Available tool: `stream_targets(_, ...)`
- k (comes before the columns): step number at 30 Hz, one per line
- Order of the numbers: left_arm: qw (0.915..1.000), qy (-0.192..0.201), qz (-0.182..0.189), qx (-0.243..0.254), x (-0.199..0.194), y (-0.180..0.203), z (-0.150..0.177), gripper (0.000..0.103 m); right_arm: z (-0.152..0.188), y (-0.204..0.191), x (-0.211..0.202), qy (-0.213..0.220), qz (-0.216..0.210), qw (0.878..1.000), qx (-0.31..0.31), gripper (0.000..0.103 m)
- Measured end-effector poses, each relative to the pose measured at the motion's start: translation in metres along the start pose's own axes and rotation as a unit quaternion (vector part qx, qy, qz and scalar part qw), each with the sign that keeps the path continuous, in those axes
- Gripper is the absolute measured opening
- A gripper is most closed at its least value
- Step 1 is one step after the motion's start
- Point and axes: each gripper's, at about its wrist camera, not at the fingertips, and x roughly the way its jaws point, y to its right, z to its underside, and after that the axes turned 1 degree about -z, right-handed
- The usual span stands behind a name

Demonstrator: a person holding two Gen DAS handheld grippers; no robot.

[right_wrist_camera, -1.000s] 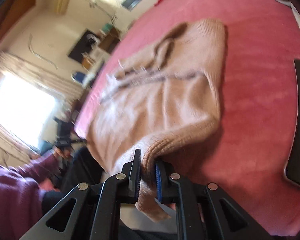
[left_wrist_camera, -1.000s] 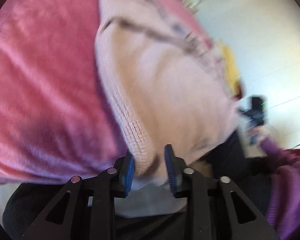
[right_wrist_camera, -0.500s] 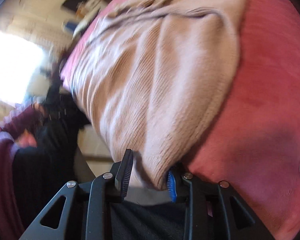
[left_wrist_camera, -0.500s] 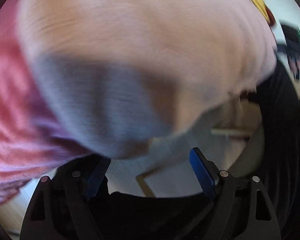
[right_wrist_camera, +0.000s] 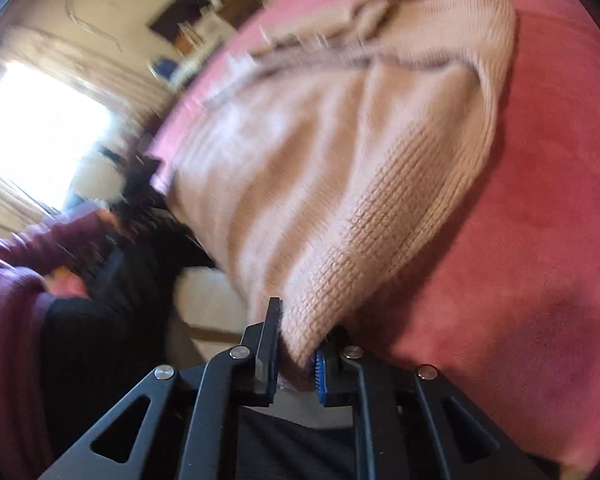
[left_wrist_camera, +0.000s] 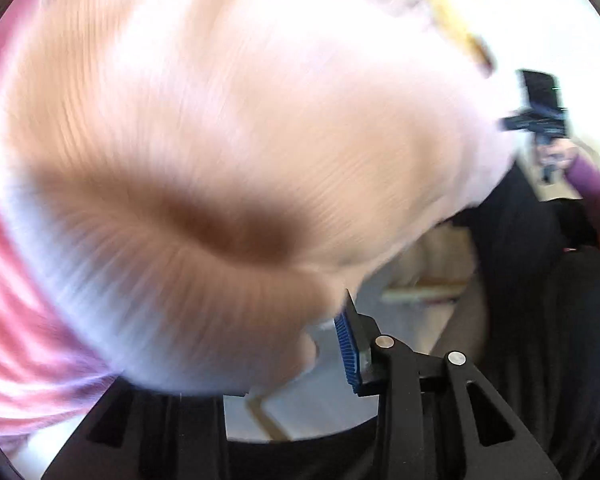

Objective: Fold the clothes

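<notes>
While the tan sweater (right_wrist_camera: 340,152) lies on the pink bed (right_wrist_camera: 540,200), the right gripper (right_wrist_camera: 296,360) has just closed, fingers pinching its hem. The blurry sweater hides one finger of the left gripper (left_wrist_camera: 300,356), which has just been closing on its edge. A purple sleeve (right_wrist_camera: 8,304) is nearby.

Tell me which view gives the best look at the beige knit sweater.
The right wrist view: the sweater lies spread across the pink blanket, knit ribs and far folded edge readable, its near hem pinched in the right gripper. The left wrist view shows only a blurred close bulge of it.
</notes>
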Motion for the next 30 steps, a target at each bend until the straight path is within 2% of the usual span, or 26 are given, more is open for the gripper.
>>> stream_targets(2,0.9958,0.080,0.041,-0.017,-0.031,0.005,-0.001,0.035,-0.003,0.001,-0.021,0.061,-0.035,0.997,0.020,0.011)
stream_targets(3,0.9890,0.128,0.063,-0.037,-0.048,0.004,0.000,0.035,-0.004,0.002,-0.031,0.101,-0.057,0.993,0.032,0.011)
stream_targets(4,0.9781,0.181,0.084,-0.060,-0.065,0.000,0.002,0.035,-0.004,0.005,-0.038,0.124,-0.068,0.989,0.042,0.011)
stream_targets(6,0.9642,0.231,0.087,-0.098,-0.082,-0.011,0.005,0.035,-0.009,0.012,-0.039,0.137,-0.062,0.987,0.061,0.011)
stream_targets(7,0.9637,0.234,0.077,-0.104,-0.087,-0.018,0.005,0.035,-0.008,0.016,-0.036,0.136,-0.057,0.986,0.072,0.011)
stream_targets(8,0.9666,0.222,0.062,-0.111,-0.090,-0.026,0.003,0.036,-0.011,0.020,-0.036,0.140,-0.057,0.985,0.080,0.011)
stream_targets(9,0.9722,0.194,0.045,-0.124,-0.085,-0.032,0.001,0.038,-0.017,0.024,-0.038,0.149,-0.059,0.983,0.086,0.011)
stream_targets(10,0.9765,0.166,0.028,-0.135,-0.076,-0.034,0.002,0.044,-0.020,0.028,-0.040,0.161,-0.063,0.981,0.093,0.011)
stream_targets(13,0.9855,0.084,-0.029,-0.145,-0.033,-0.016,0.019,0.080,-0.029,0.030,-0.043,0.184,-0.062,0.976,0.101,0.011)
stream_targets(14,0.9877,0.061,-0.047,-0.137,-0.028,-0.015,0.022,0.080,-0.030,0.031,-0.047,0.184,-0.058,0.976,0.099,0.011)
stream_targets(16,0.9915,0.042,-0.066,-0.104,-0.025,-0.004,0.029,0.084,-0.034,0.031,-0.045,0.175,-0.050,0.978,0.101,0.011)
stream_targets(17,0.9917,0.033,-0.069,-0.103,-0.023,-0.004,0.030,0.084,-0.035,0.031,-0.046,0.169,-0.043,0.979,0.102,0.011)
stream_targets(19,0.9910,0.014,-0.078,-0.108,-0.016,0.000,0.033,0.084,-0.034,0.032,-0.041,0.149,-0.013,0.984,0.098,0.016)
stream_targets(20,0.9903,0.004,-0.082,-0.112,-0.015,0.001,0.035,0.084,-0.033,0.032,-0.039,0.133,0.003,0.987,0.095,0.025)
stream_targets(23,0.9864,-0.043,-0.104,-0.119,-0.004,0.001,0.049,0.084,-0.025,0.037,-0.030,0.082,0.034,0.991,0.102,0.032)
stream_targets(25,0.9868,-0.070,-0.091,-0.114,0.010,0.004,0.054,0.084,-0.016,0.041,-0.024,0.043,0.050,0.992,0.111,0.034)
stream_targets(27,0.9898,-0.074,-0.080,-0.092,0.019,0.012,0.047,0.084,-0.005,0.040,-0.018,0.020,0.049,0.993,0.104,0.035)
stream_targets(30,0.9901,-0.084,-0.090,-0.068,0.034,0.006,0.038,0.084,0.003,0.033,-0.012,-0.003,0.053,0.997,0.060,0.038)
